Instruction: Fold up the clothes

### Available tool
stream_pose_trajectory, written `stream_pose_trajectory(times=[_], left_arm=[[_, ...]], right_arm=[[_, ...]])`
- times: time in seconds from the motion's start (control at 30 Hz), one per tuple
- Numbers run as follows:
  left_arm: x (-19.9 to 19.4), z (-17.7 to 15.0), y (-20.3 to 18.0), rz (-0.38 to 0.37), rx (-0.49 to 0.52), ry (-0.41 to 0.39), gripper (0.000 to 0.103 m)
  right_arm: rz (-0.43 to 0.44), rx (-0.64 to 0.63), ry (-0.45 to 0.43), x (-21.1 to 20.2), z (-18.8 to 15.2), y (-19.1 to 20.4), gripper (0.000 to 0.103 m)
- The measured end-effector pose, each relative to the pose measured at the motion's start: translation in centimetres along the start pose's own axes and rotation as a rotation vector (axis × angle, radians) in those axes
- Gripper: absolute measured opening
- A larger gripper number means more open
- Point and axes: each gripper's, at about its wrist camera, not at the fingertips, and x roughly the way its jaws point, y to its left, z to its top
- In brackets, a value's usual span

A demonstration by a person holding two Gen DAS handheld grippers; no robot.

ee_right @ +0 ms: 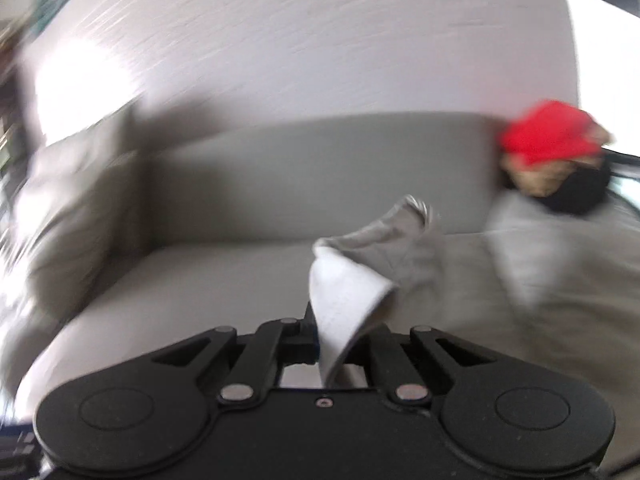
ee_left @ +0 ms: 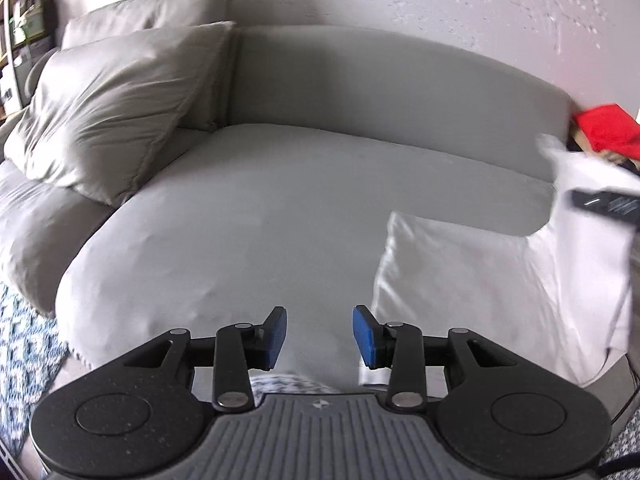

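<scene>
Your left gripper (ee_left: 319,336) hangs low over the front edge of the grey fabric sofa seat (ee_left: 280,208), pointing toward the backrest, its blue-padded fingers (ee_left: 365,336) spread wide with nothing between them. The white cloth garment (ee_left: 500,280) lies spread over the seat's right side, just beside that gripper's right finger, and rises at its far right corner toward your right gripper (ee_left: 604,204), which shows there as a blurred dark shape at the frame edge. From the right wrist view, your right gripper (ee_right: 334,344) is level and aimed at the backrest, its fingers closed tight on a folded edge of the white garment (ee_right: 348,296), which peaks up between them and trails away to the right. A pile of red, tan and black clothes (ee_right: 552,140) sits on the sofa's right end. Two grey cushions (ee_left: 108,108) lean at the left corner.
</scene>
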Motion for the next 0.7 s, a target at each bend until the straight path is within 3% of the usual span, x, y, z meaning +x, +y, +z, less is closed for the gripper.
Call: stream_pose_trajectory(times=[0.17, 0.27, 0.63, 0.7], left_arm=[[1.2, -0.6, 1.5, 0.014, -0.057, 0.054, 0.037], [1.8, -0.9, 1.8, -0.002, -0.083, 0.076, 0.037], [1.6, -0.7, 2.0, 0.013, -0.111, 0.071, 0.037], [1.4, -0.9, 2.1, 0.021, -0.113, 0.078, 0.038]], right_arm=[[0.093, -0.117, 0.271, 6.0, -4.2, 5.9, 0.003], [0.094, -0.122, 0.328, 7.0, -5.7, 6.5, 0.003], [0.146, -0.078, 0.369, 6.3, -3.4, 7.8, 0.003], [0.192, -0.073, 0.398, 6.5, -3.5, 8.0, 0.010]])
